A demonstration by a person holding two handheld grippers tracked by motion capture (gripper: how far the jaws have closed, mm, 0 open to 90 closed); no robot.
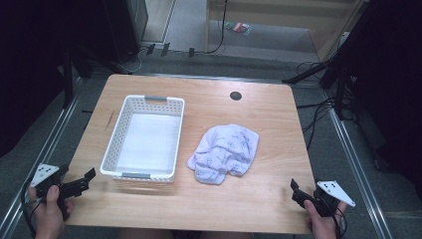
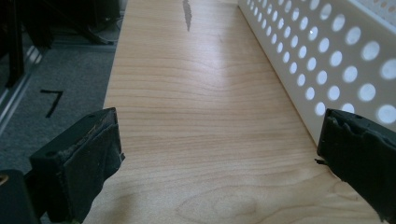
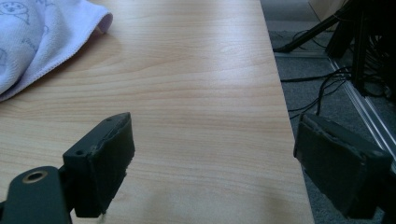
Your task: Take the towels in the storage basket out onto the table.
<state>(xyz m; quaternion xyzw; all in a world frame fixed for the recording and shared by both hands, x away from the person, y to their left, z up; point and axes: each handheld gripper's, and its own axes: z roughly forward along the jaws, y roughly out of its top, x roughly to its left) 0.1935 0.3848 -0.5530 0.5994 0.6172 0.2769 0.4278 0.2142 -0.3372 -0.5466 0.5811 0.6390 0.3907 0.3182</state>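
A crumpled pale lilac printed cloth (image 1: 225, 152) lies on the wooden table (image 1: 259, 114), right of centre. An empty white perforated basket (image 1: 145, 137) stands to its left. My left gripper (image 1: 79, 183) rests at the table's front left corner, open, nothing between its jaws; its own view shows the basket wall (image 2: 336, 51) just to the right. My right gripper (image 1: 300, 193) sits at the front right corner, open and empty. In the right gripper view (image 3: 215, 158), the cloth's edge (image 3: 42, 32) lies far ahead to the left.
A dark round grommet (image 1: 235, 95) sits near the table's far edge. Cables (image 1: 318, 107) and black stand legs lie on the grey floor to the right. A dark streak (image 2: 187, 14) marks the wood left of the basket. Bare tabletop stretches in front of both grippers.
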